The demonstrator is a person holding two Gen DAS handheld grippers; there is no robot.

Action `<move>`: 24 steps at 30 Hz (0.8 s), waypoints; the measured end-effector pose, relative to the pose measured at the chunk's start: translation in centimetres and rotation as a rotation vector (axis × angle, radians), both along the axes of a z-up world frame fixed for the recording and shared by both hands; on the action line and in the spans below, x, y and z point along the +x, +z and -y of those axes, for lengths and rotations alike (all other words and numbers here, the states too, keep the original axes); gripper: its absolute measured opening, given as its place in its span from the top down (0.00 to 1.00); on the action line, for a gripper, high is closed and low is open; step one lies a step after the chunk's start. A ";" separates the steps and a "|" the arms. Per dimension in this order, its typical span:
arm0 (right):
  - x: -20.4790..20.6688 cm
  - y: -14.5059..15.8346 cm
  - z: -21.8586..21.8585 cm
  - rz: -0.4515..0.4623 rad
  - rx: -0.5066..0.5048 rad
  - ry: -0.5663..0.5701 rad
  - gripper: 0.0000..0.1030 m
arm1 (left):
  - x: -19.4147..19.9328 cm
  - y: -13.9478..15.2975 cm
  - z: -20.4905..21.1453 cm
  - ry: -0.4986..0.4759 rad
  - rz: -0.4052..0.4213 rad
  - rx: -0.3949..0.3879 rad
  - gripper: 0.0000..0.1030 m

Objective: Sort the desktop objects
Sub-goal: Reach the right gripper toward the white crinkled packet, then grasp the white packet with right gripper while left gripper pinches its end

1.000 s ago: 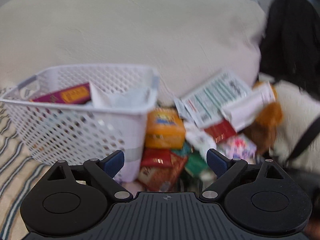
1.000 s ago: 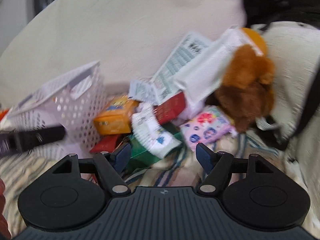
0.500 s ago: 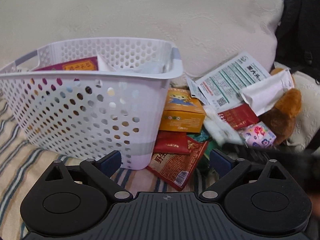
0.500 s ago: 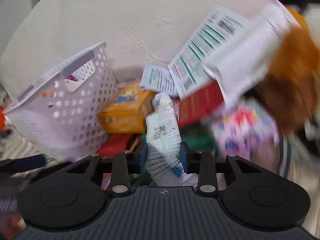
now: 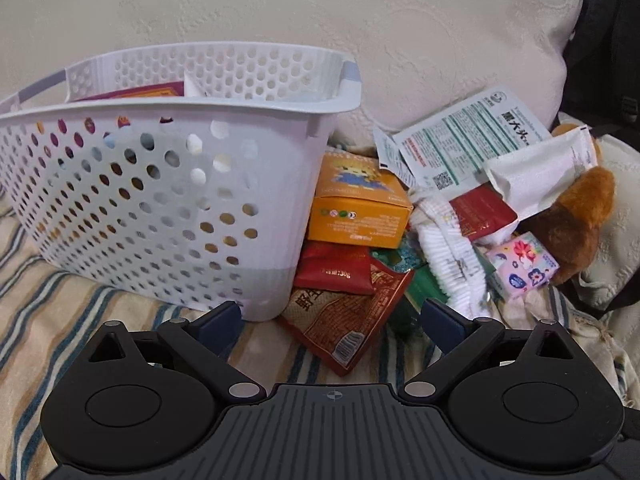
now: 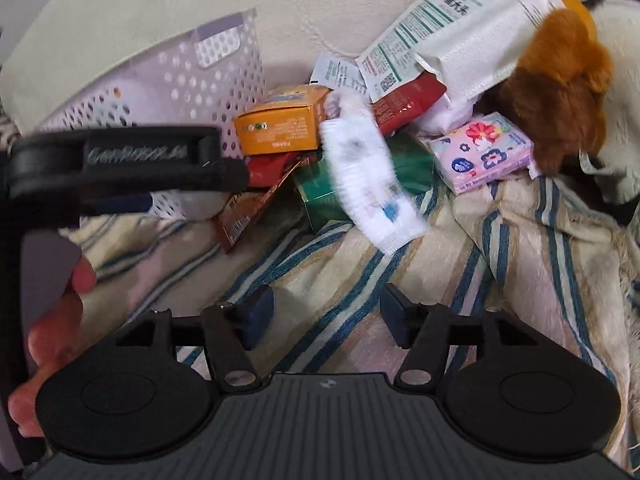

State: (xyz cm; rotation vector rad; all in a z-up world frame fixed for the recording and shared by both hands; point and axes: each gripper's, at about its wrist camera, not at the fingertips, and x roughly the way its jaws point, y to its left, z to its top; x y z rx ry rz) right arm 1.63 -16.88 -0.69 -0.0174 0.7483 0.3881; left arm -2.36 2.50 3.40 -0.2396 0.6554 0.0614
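Observation:
A white perforated basket [image 5: 180, 106] stands on the striped cloth and holds a maroon packet and papers. Right of it lies a pile: an orange box [image 5: 356, 208], a red sachet [image 5: 332, 272], a brown-red snack packet [image 5: 344, 316], a white ruffled packet [image 5: 452, 256] and a pink flowered tissue pack [image 5: 522, 266]. My left gripper [image 5: 332, 316] is wide open just short of the snack packet. My right gripper [image 6: 326, 312] hangs over bare cloth with its jaws opening and nothing between them. Ahead of it, the white ruffled packet [image 6: 368, 176] is blurred, lying over a green box [image 6: 320, 196].
A brown plush toy [image 5: 572, 220] and a large printed white sachet [image 5: 468, 140] back the pile, against a big cream cushion [image 5: 280, 20]. In the right wrist view the left gripper's body [image 6: 120, 160] and a person's hand [image 6: 56, 320] fill the left side.
Half a second ago the right gripper was shut on the white ruffled packet; it has since let go and drawn back. The left gripper sank closer to the basket and pile.

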 end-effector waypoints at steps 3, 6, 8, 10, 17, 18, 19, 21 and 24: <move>-0.4 1.4 0.2 0.065 -0.038 -0.010 0.11 | -0.2 0.1 0.2 -0.015 -0.001 0.015 0.01; -1.1 3.0 1.3 0.161 0.011 0.019 0.01 | -0.8 0.4 0.1 -0.011 0.021 0.031 0.01; -0.5 3.6 1.0 0.243 -0.059 0.021 0.01 | -0.9 0.6 -0.1 -0.004 0.027 0.025 0.01; 2.0 3.6 0.2 0.223 -0.113 0.082 0.01 | -1.0 0.6 -0.4 -0.003 0.024 0.007 0.01; 9.9 2.1 -2.5 0.157 -0.213 0.092 0.07 | -0.8 0.6 -1.8 0.052 0.023 -0.014 0.00; 10.1 2.0 -2.4 0.175 -0.185 0.089 0.09 | -0.7 0.6 -1.8 0.057 0.020 -0.005 0.00; 10.0 2.0 -2.2 0.209 -0.159 0.086 0.24 | -0.5 0.4 -1.8 0.058 0.013 -0.003 0.00; 10.0 1.8 -2.0 0.165 -0.133 0.093 0.60 | -0.4 0.3 -1.8 0.053 0.006 -0.013 0.00; 8.9 1.9 -1.1 0.156 -0.119 -0.004 0.62 | -0.4 0.2 -1.5 0.051 0.008 -0.011 0.00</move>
